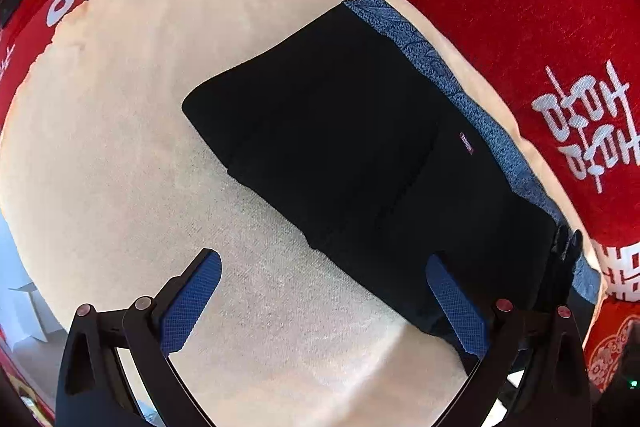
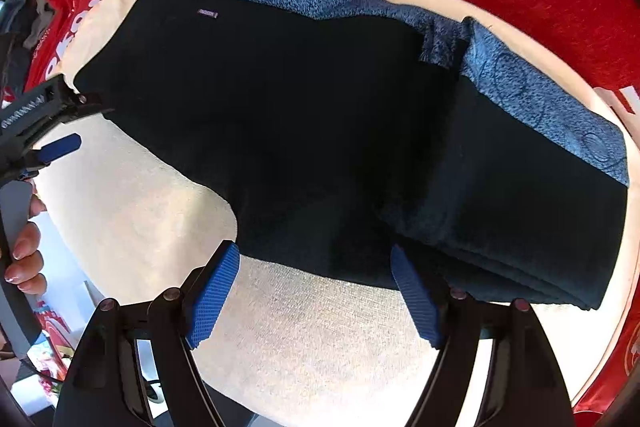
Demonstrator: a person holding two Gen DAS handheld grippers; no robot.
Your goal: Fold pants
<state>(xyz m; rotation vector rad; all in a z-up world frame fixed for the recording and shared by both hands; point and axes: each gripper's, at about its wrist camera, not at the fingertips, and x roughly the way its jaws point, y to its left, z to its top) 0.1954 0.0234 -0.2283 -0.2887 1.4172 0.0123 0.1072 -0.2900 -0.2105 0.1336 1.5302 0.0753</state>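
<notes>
Neatly folded, the black pants [image 2: 320, 115] lie as a thick rectangle with a speckled blue band [image 2: 540, 95] along the far edge, on a cream towel-like cloth [image 2: 312, 339] over a red felt cover [image 1: 520, 7] with white characters. A small woven tag [image 1: 466, 143] is too small to read. Both point downward: left hand-held gripper [image 1: 324, 303] and right hand-held gripper [image 2: 316, 291] hover released, blue ribbed pads spread, grasping nothing.

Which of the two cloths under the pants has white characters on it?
The red cloth, the outer one. The cream cloth lies on it, plain, directly under the pants.
</notes>
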